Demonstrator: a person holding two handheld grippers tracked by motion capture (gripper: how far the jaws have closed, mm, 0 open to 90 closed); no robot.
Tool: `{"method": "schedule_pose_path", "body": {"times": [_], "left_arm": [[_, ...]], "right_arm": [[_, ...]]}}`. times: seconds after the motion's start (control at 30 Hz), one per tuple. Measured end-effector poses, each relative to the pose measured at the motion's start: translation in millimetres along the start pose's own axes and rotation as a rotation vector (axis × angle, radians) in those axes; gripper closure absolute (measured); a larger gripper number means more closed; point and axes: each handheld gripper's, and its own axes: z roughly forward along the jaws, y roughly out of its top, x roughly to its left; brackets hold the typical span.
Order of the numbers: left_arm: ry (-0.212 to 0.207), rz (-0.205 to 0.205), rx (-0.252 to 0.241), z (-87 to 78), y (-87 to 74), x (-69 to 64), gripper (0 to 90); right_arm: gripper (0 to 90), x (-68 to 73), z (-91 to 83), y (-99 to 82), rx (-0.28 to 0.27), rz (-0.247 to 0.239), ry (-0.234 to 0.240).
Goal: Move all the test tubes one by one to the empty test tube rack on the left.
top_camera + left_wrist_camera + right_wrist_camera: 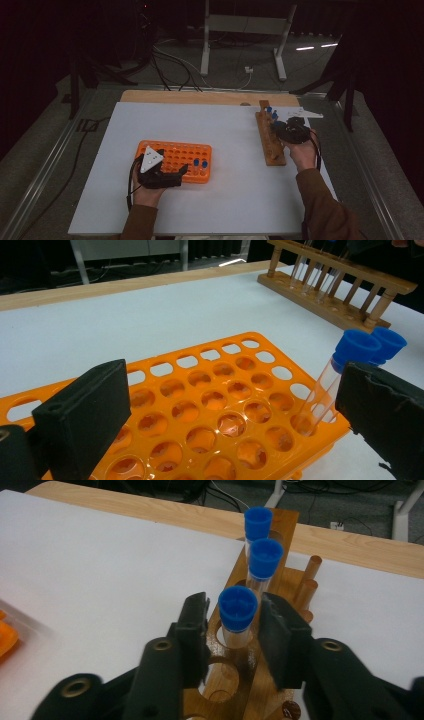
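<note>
On the right of the white table (240,200), the right gripper (235,625) has its jaws either side of a blue-capped test tube (237,611) standing in the wooden rack (269,142); whether the pads press on it cannot be told. Two more capped tubes (264,560) stand just beyond it in the same row. At near left, the left gripper (172,175) rests with jaws apart over the orange rack (220,405), where two blue-capped tubes (350,352) stand beside its right jaw.

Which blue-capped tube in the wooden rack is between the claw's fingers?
The nearest tube, sitting between the right gripper jaws; the other two tubes stand farther along the wooden rack.
</note>
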Motion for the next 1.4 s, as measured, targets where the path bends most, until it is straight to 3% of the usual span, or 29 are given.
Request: {"method": "schedule_pose_path", "body": {"times": [0.17,0.63,1.03,1.4], "left_arm": [[0.001,-0.001,-0.002,-0.1,-0.2,0.2,2.3],[0.003,-0.002,-0.001,0.0,-0.5,0.2,2.4],[0.002,0.006,0.007,1.3,-1.0,-0.3,2.4],[0.005,0.001,0.001,1.0,-0.9,0.5,2.3]], "right_arm": [[74.1,4.2,7.2,1.4,0.013,-0.042,-0.009],[77.1,8.0,16.0,1.0,0.036,-0.066,-0.072],[77.2,4.1,2.9,6.3,0.0,-0.054,-0.061],[77.3,3.4,-17.9,21.9,-0.056,-0.051,-0.048]]}}
